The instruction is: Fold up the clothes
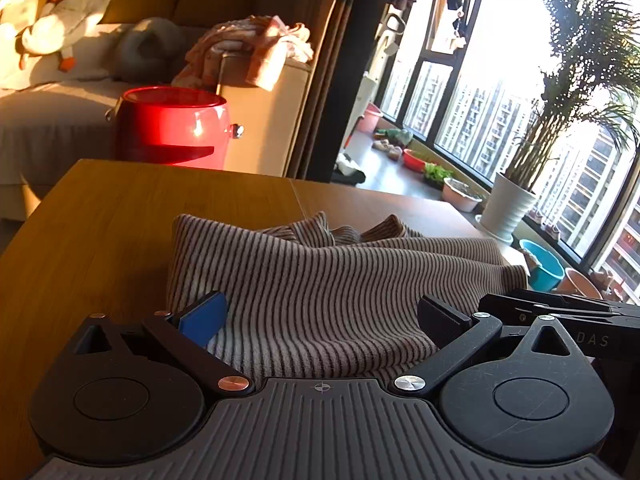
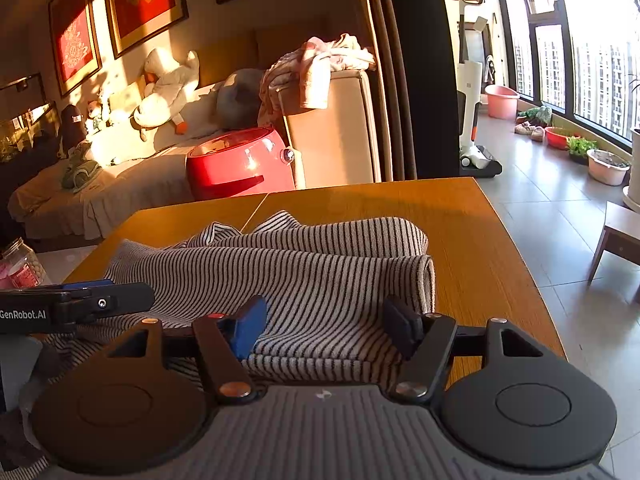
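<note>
So the striped top is lying on the wooden table, toward the near edge, and it looks partly folded already. In the right wrist view the right side is doubled over into a soft rolled edge, so at least one fold seems to be in. The far side is another story: there's a bunched, peaky bit sticking up along the back, and in the right wrist view the left part looks loose and rumpled, not squared off at all.

Both grippers are right at the near hem, side by side. The left gripper has its fingers spread wide apart with the cloth lying between them, nothing pinched. Same deal with the right gripper, fingers apart, fabric underneath and between, no grip on it.

My read is we're somewhere in the middle. What's left: flatten that lumpy back edge, bring the loose side in, then probably one more fold to make a tidy packet. There's also a pile of pinkish clothes on the sofa arm in the background, which may or may not be next.
</note>
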